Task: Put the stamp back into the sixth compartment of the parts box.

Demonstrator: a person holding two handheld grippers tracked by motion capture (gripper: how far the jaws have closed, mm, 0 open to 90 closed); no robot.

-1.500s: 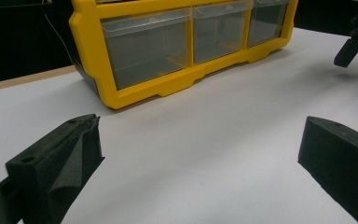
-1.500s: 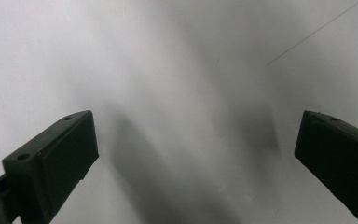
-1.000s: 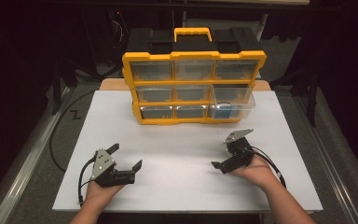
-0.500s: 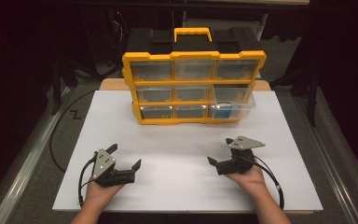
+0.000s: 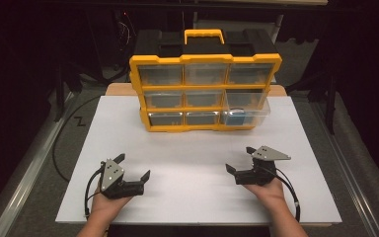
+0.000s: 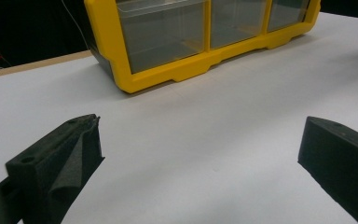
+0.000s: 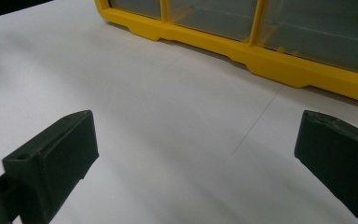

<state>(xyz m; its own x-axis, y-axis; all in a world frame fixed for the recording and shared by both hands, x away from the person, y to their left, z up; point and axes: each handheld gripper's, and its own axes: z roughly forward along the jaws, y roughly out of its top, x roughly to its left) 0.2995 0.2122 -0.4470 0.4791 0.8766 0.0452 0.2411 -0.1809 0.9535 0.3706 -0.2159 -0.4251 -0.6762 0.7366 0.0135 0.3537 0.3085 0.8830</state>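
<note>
A yellow organiser (image 5: 205, 91) with clear drawers and a yellow handle stands at the back of the white table (image 5: 187, 148). Its bottom-right drawer (image 5: 256, 114) sticks out a little, with something blue (image 5: 236, 119) inside. My left gripper (image 5: 133, 165) rests open near the front left, holding nothing. My right gripper (image 5: 239, 159) is open and empty at the front right. In the left gripper view the open jaws of the left gripper (image 6: 200, 135) frame bare table below the organiser (image 6: 168, 79). The right gripper (image 7: 196, 126) likewise frames bare table before the organiser's base (image 7: 270, 58).
The table's near edge (image 5: 197, 222) lies just behind both hands. A black cable (image 5: 59, 143) loops off the left side onto the floor. A metal rail (image 5: 29, 168) runs along the left. Dark space surrounds the table.
The right hand has drawn back a little toward the near edge and its grey plate has turned flatter. The left gripper has stayed put.
</note>
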